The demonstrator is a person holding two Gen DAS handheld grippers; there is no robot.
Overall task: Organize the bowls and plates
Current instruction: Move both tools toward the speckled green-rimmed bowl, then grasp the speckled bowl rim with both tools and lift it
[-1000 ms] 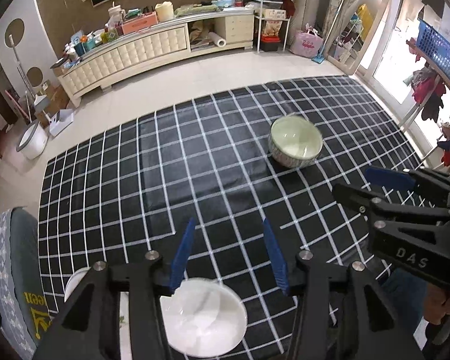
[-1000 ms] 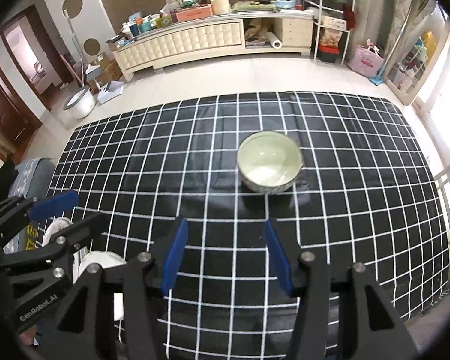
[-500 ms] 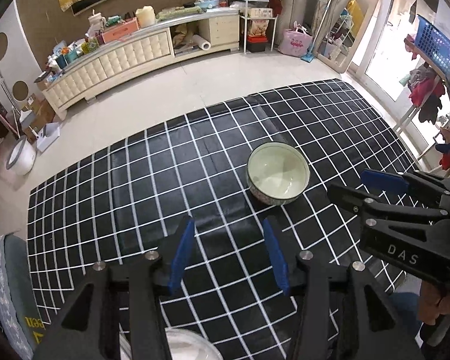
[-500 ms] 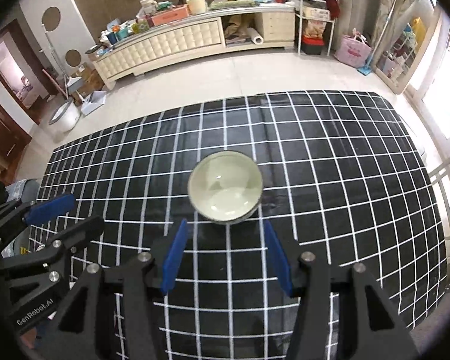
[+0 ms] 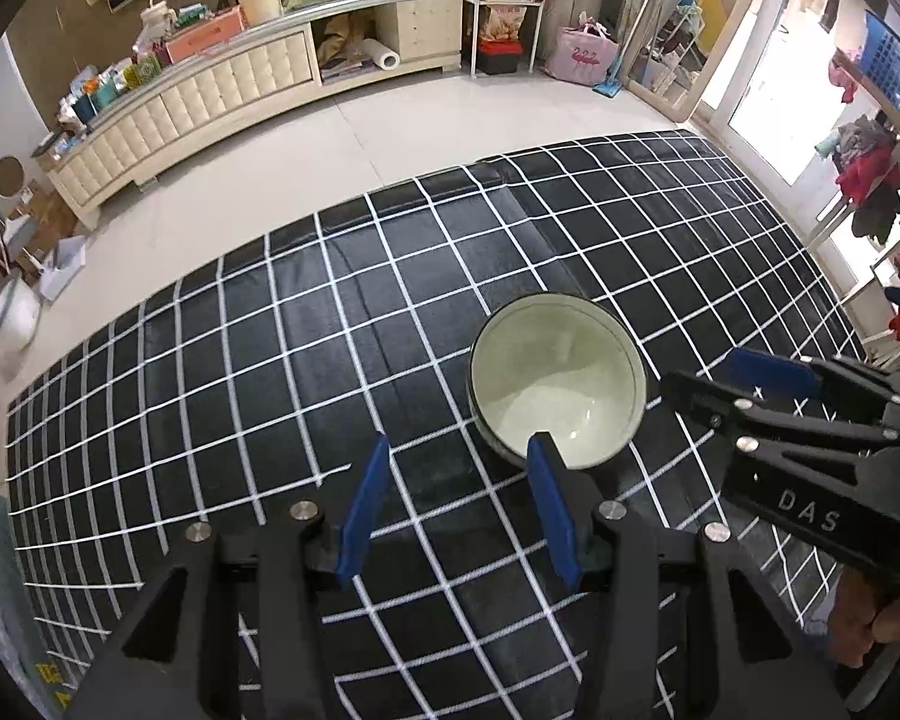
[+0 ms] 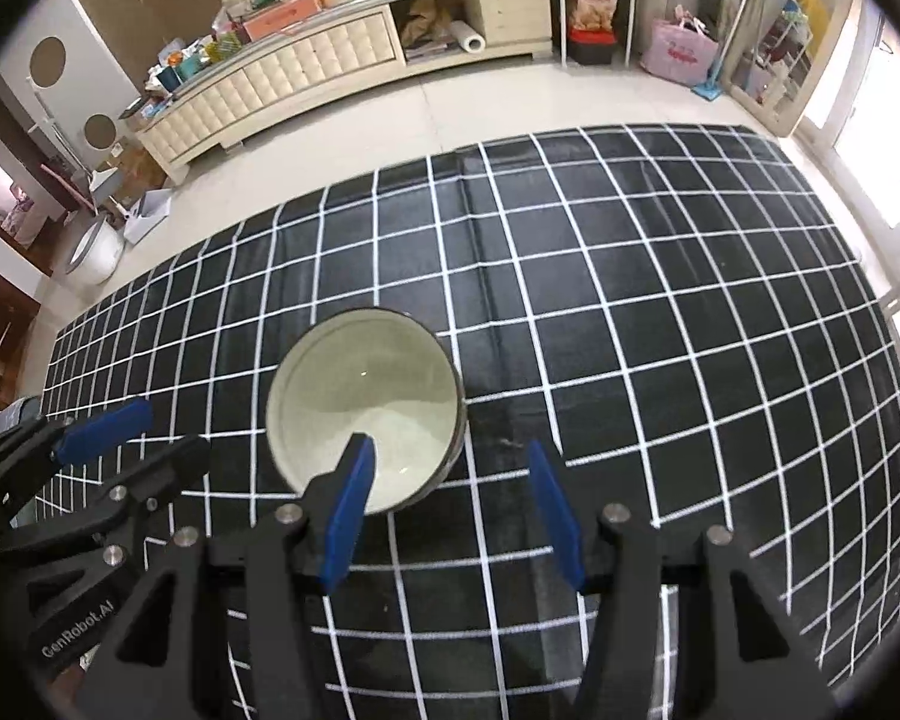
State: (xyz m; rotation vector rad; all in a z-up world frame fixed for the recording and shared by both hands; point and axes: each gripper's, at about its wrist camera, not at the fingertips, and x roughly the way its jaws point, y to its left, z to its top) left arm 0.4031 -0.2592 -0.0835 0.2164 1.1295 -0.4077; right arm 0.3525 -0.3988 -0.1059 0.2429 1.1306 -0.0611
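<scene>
The left tongs stand parted about halfway, with nothing between the blue pads; the right-hand pad's tip overlaps the near rim of the bowl in the left wrist view, though whether it touches the rim cannot be told. The right tongs are likewise released and grasp nothing, and here it is the left-hand pad that overlaps the bowl's near rim (contact again unclear).

The bowl, pale green inside with a dark rim, sits upright on the black cloth with a white grid that covers the desk, about midway across it. Each pair of tongs shows in the other's camera: the right tongs come in from the right edge of the left wrist view, just beside the bowl, and the left tongs from the left edge of the right wrist view.

Writing: "DAS" in pale letters on the body of the right tongs, and "GenRobot.AI" on the body of the left tongs.
</scene>
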